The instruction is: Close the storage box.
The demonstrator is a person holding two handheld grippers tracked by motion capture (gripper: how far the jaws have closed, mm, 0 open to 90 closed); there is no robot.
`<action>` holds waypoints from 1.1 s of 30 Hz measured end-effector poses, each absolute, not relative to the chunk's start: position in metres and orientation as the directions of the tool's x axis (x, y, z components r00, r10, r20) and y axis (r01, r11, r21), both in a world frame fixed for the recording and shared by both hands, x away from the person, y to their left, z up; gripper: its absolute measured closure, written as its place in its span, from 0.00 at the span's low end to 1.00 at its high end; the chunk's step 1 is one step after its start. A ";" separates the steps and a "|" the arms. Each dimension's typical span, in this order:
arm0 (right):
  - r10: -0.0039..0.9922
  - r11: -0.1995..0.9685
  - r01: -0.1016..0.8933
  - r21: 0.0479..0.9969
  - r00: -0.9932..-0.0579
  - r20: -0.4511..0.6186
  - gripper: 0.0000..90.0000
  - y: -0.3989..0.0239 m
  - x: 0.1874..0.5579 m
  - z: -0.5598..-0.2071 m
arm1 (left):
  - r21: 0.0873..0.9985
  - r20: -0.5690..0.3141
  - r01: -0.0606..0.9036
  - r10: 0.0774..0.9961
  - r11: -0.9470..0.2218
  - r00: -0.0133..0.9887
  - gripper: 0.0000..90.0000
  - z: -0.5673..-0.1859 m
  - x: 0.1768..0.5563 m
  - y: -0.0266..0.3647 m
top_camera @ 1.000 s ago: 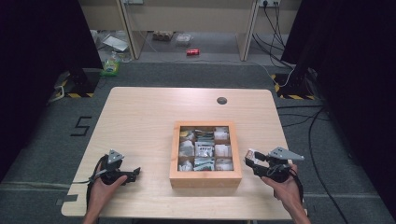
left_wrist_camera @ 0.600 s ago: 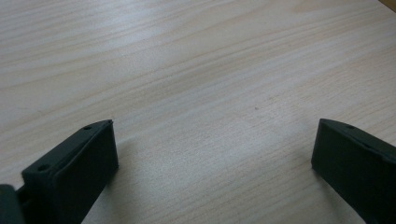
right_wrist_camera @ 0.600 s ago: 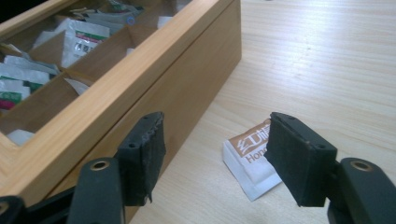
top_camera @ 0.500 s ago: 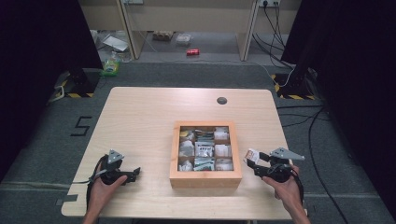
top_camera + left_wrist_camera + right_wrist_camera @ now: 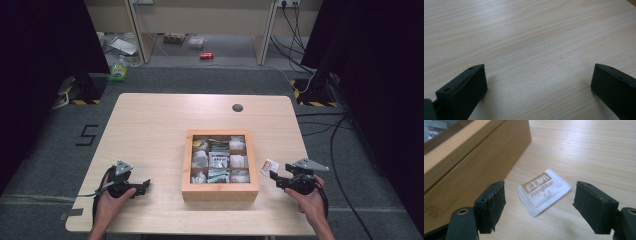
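- Left hand-held gripper (image 5: 145,185): rests at the near left of the table (image 5: 160,130), well apart from the wooden box (image 5: 220,192). Its own view shows jaws spread wide over bare wood grain, nothing between them. Idle, by the look of it.
- Wooden box: centre of the table, partitioned into small compartments with packets inside. It stands between the two hands.
- Sachet (image 5: 544,191): small white packet with a brown printed label, lying flat on the table just right of the box's right wall and clear of it.
- Right hand-held gripper (image 5: 540,207): jaws have just been opening and now stand apart. The sachet lies ahead of them in the gap's line, untouched by either pad.
- Key relation: the sachet lies just beyond the right jaw tips, toward the far side, its long axis slanted across the jaw gap. The right hand (image 5: 307,200) is much the nearer; the left has the box in its way.
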State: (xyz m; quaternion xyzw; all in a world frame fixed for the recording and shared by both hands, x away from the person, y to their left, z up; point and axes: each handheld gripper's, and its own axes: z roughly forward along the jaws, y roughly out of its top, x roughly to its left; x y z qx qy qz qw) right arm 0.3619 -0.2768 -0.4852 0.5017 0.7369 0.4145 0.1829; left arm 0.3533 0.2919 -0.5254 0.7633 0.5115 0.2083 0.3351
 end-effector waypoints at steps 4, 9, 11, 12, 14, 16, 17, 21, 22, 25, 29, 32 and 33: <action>0.904 0.140 0.607 0.782 -0.401 0.149 0.26 -0.282 0.364 -0.491 | 0.725 -0.025 0.641 0.921 -0.252 0.390 0.00 -0.525 0.353 0.292; 0.915 0.165 0.633 0.756 -0.385 0.123 0.24 -0.286 0.367 -0.500 | 0.725 -0.025 0.641 0.921 -0.252 0.390 0.00 -0.525 0.353 0.292; 0.917 0.170 0.644 0.746 -0.380 0.119 0.23 -0.287 0.368 -0.504 | 0.725 -0.025 0.641 0.921 -0.252 0.390 0.00 -0.525 0.353 0.292; 0.917 0.179 0.644 0.744 -0.382 0.111 0.23 -0.288 0.369 -0.505 | 0.725 -0.025 0.641 0.921 -0.252 0.390 0.00 -0.525 0.353 0.292; 0.919 0.180 0.653 0.736 -0.378 0.111 0.22 -0.289 0.370 -0.508 | 0.725 -0.025 0.641 0.921 -0.252 0.390 0.00 -0.525 0.353 0.292; 0.920 0.182 0.664 0.725 -0.374 0.113 0.22 -0.290 0.370 -0.510 | 0.725 -0.025 0.641 0.921 -0.252 0.390 0.00 -0.525 0.353 0.292; 0.920 0.189 0.657 0.730 -0.378 0.103 0.21 -0.291 0.371 -0.512 | 0.725 -0.025 0.641 0.921 -0.252 0.390 0.00 -0.525 0.353 0.292; 0.919 0.218 0.647 0.731 -0.389 0.070 0.19 -0.291 0.370 -0.513 | 0.725 -0.025 0.641 0.921 -0.252 0.390 0.00 -0.525 0.353 0.292; 0.917 0.235 0.641 0.731 -0.395 0.052 0.18 -0.289 0.370 -0.513 | 0.725 -0.025 0.641 0.921 -0.252 0.390 0.00 -0.525 0.353 0.292; 0.909 0.294 0.632 0.717 -0.417 -0.004 0.15 -0.284 0.370 -0.514 | 0.725 -0.025 0.641 0.921 -0.252 0.390 0.00 -0.525 0.353 0.292; 0.909 0.294 0.633 0.716 -0.417 -0.004 0.15 -0.284 0.370 -0.514 | 0.725 -0.025 0.641 0.921 -0.252 0.390 0.00 -0.525 0.353 0.292; 0.909 0.294 0.633 0.716 -0.417 -0.004 0.15 -0.284 0.370 -0.514 | 0.725 -0.025 0.641 0.921 -0.252 0.390 0.00 -0.525 0.353 0.292; 0.909 0.294 0.633 0.716 -0.417 -0.005 0.15 -0.284 0.370 -0.514 | 0.725 -0.025 0.641 0.921 -0.252 0.390 0.00 -0.525 0.353 0.292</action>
